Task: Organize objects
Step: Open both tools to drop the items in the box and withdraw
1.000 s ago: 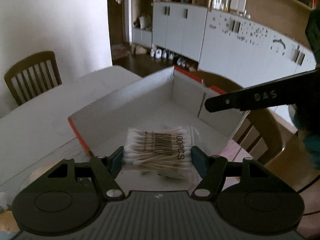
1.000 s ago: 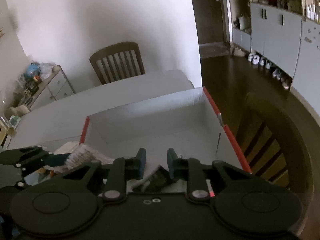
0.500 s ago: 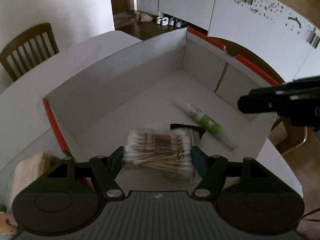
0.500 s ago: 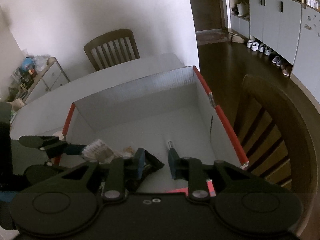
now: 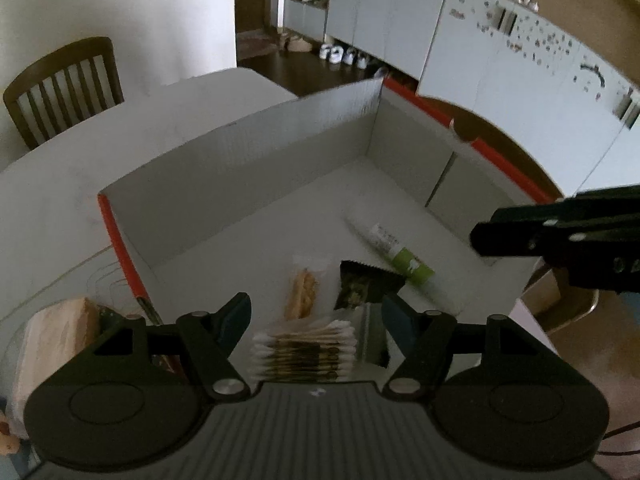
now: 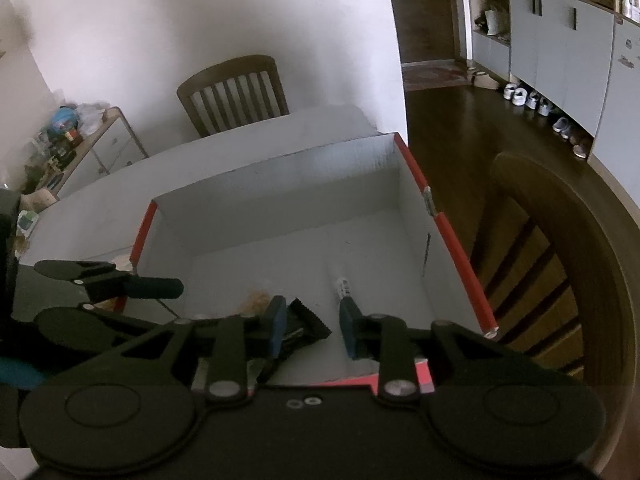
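Observation:
A white cardboard box [image 5: 248, 168] with red rims lies open on the table. On its floor are a green-and-white tube [image 5: 394, 250], a black sachet [image 5: 366, 286] and a clear snack packet [image 5: 306, 288]. My left gripper [image 5: 316, 316] hangs over the box's near end, shut on a pack of cotton swabs [image 5: 304, 350] that has tilted edge-on. My right gripper [image 6: 312, 328] is over the near right part of the box [image 6: 448, 236], and its jaws are opening. The black sachet [image 6: 310, 322] lies loose on the floor by its left finger, and the tube's tip [image 6: 342, 286] is just ahead.
A tan wrapped bundle [image 5: 56, 336] lies on the table left of the box. A wooden chair [image 6: 236, 92] stands at the table's far side and another [image 6: 540, 264] close on the right. A cluttered sideboard [image 6: 80, 136] is at far left, with cabinets [image 5: 500, 56] behind.
The left gripper came down over the box and the swab pack tipped edge-on in it. The right jaws widened and the black sachet dropped from them onto the box floor.

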Demonstrator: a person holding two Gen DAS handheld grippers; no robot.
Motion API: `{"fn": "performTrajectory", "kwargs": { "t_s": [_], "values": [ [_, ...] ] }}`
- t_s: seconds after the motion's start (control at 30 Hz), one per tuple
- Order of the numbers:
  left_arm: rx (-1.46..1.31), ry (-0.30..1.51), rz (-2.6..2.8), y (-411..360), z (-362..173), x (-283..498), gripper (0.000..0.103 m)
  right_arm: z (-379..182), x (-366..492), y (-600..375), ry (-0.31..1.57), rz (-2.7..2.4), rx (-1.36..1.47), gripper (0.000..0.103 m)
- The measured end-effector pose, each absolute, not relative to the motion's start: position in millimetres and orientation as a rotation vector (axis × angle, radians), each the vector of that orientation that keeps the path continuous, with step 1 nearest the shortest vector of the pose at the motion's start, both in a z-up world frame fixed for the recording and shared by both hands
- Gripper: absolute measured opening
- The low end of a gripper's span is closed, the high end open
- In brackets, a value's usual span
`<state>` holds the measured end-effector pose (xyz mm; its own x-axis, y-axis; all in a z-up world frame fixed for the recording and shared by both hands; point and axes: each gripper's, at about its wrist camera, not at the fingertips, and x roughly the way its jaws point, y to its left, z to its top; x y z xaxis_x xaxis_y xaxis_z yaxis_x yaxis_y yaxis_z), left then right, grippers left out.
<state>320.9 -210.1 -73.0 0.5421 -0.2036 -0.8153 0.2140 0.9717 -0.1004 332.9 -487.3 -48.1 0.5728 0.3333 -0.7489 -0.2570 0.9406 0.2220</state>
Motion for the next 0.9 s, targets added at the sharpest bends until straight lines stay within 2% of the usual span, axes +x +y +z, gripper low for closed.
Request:
{"fn": "performTrajectory", "kwargs": {
  "t_s": [0.4,0.9],
  "values": [
    [-0.065,0.838,-0.238,-195,-33,279,0.071,-31,310,-473,0.854,0.410,0.038,0.029],
    [-0.106,0.738,-0.262,-142,-4,224,0.072,-10,266,-413,0.784,0.413,-0.004,0.036]
  ]
}}
